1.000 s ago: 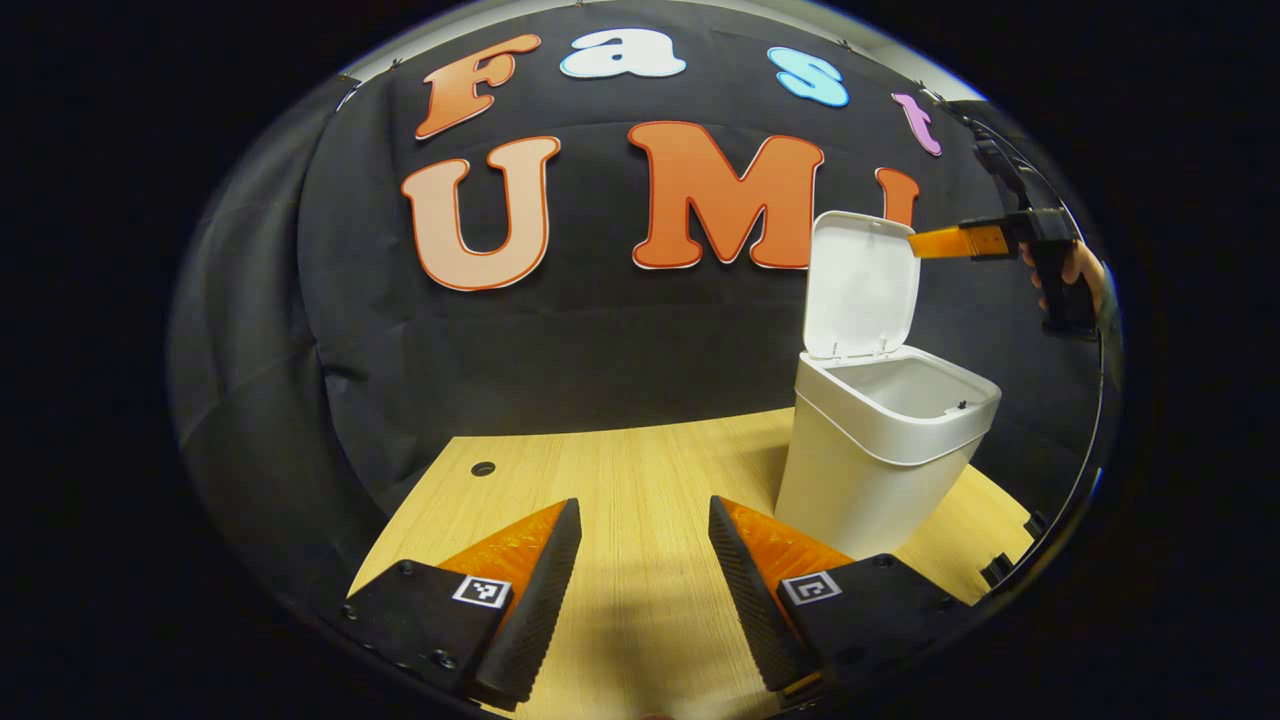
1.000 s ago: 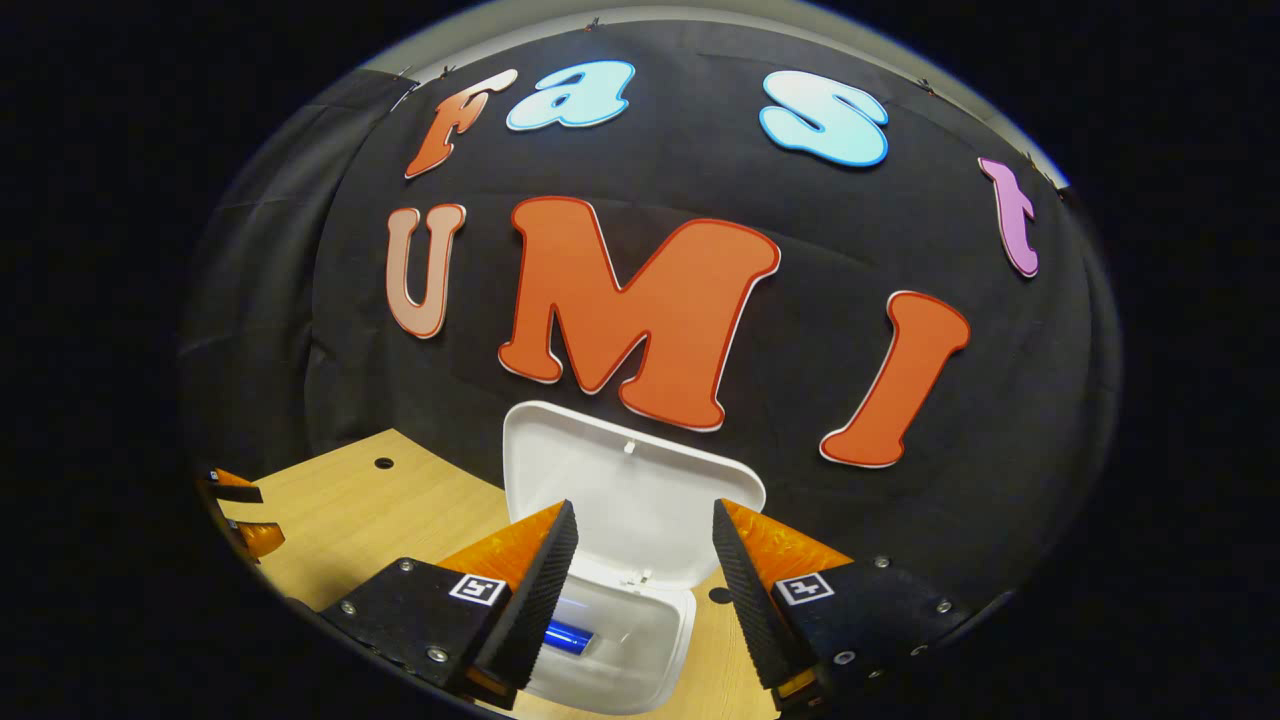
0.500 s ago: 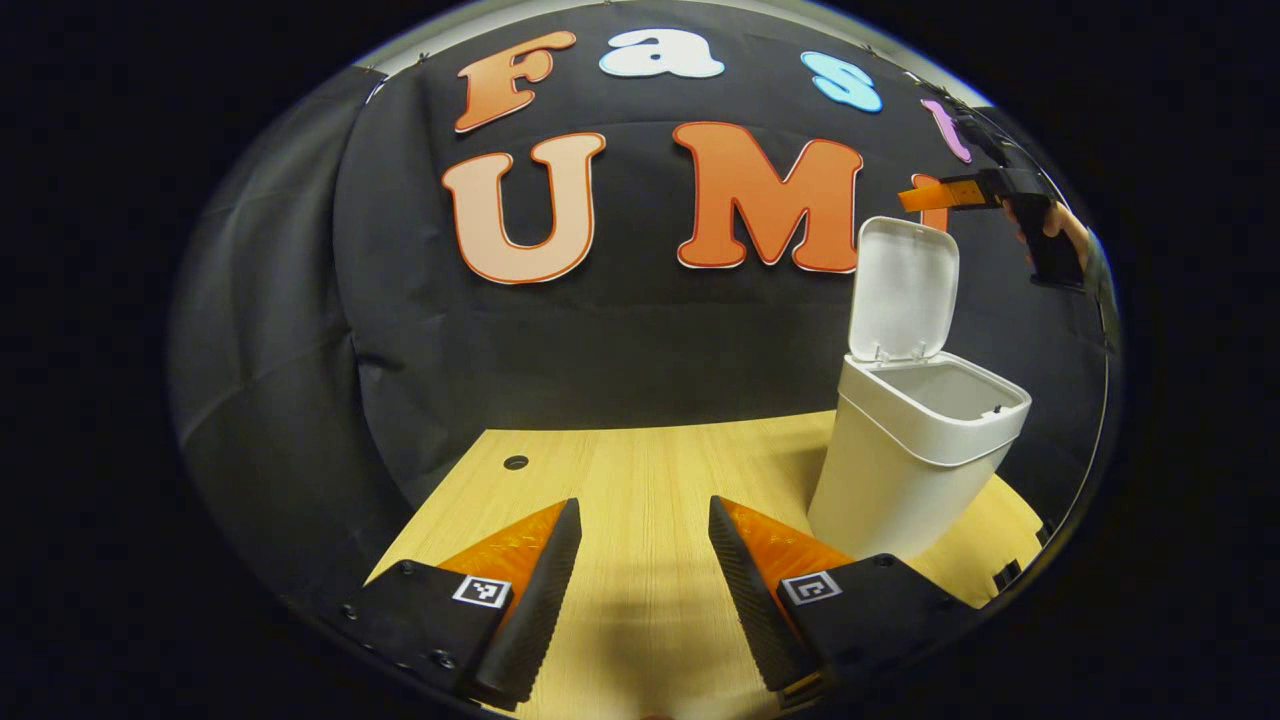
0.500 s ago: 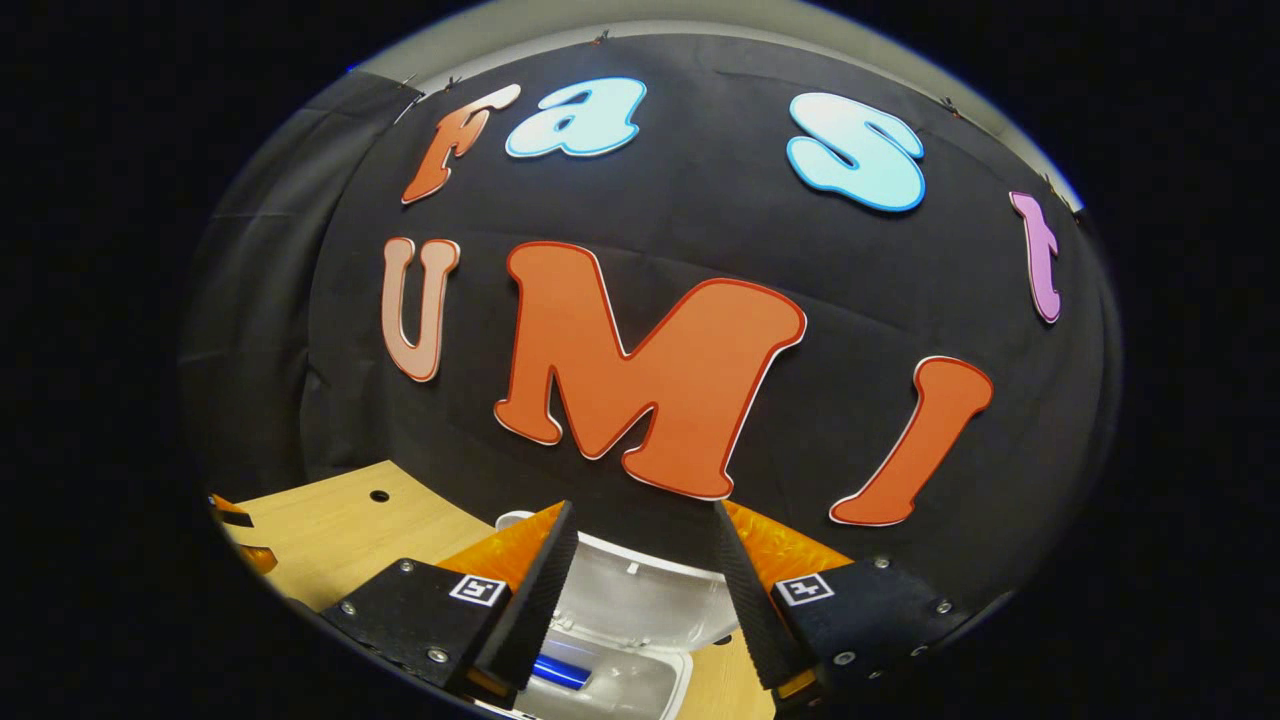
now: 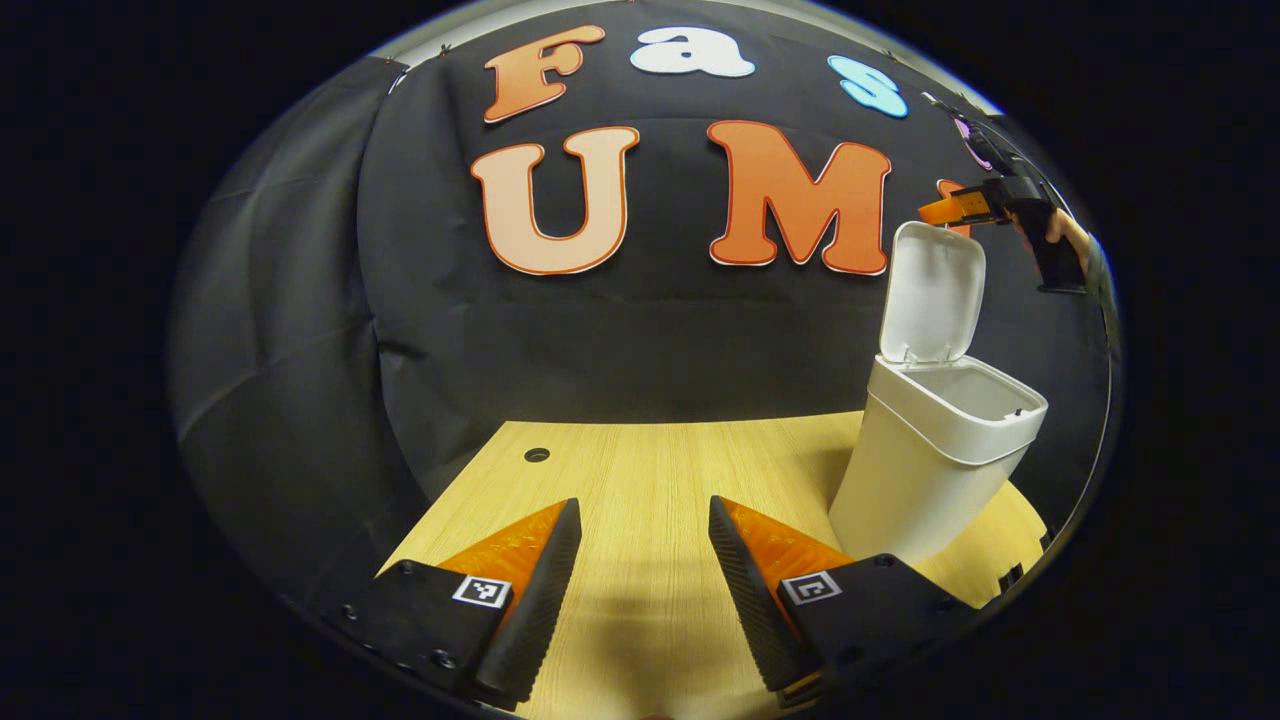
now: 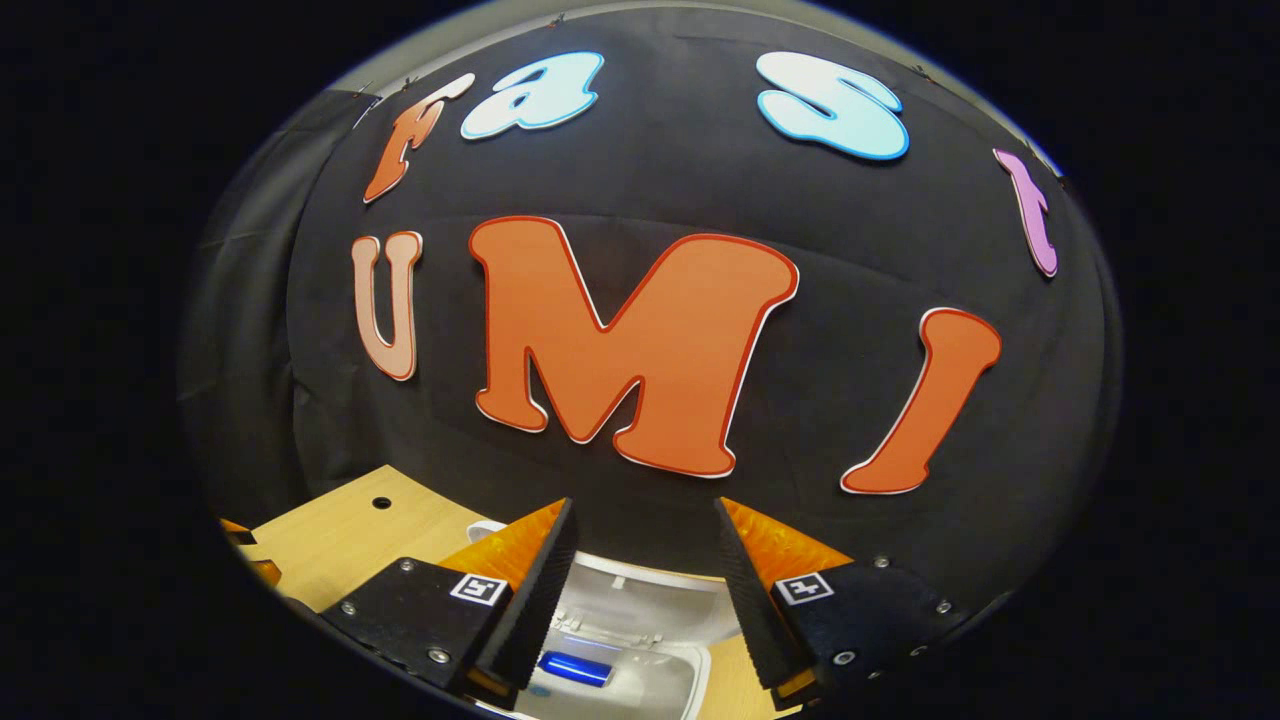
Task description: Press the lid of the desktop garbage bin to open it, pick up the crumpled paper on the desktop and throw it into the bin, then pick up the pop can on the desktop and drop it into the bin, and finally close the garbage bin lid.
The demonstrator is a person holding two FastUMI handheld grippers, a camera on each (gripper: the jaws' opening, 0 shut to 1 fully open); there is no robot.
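Both grippers stand with their fingers spread and nothing between them. The right gripper [image 6: 640, 580], at the bottom of the right gripper view, hangs above the bin [image 6: 610, 665], having risen over the last second: the raised lid [image 6: 620, 600], which filled the middle of that view a second ago, now shows as a thin strip between the fingers. Below it, at the bottom centre, a blue can [image 6: 575, 668] lies inside the bin. In the left gripper view the same right gripper [image 5: 950, 208] sits at the upper right, just above the lid's top edge. The left gripper [image 5: 640, 590] hovers low over the wooden desk [image 5: 640, 470], and the bin has slid from centre right toward the right edge of its view. No crumpled paper is visible on the desk, and whether it lies inside the bin I cannot tell. With the can in and the lid upright, my judgement is that closing the lid remains.
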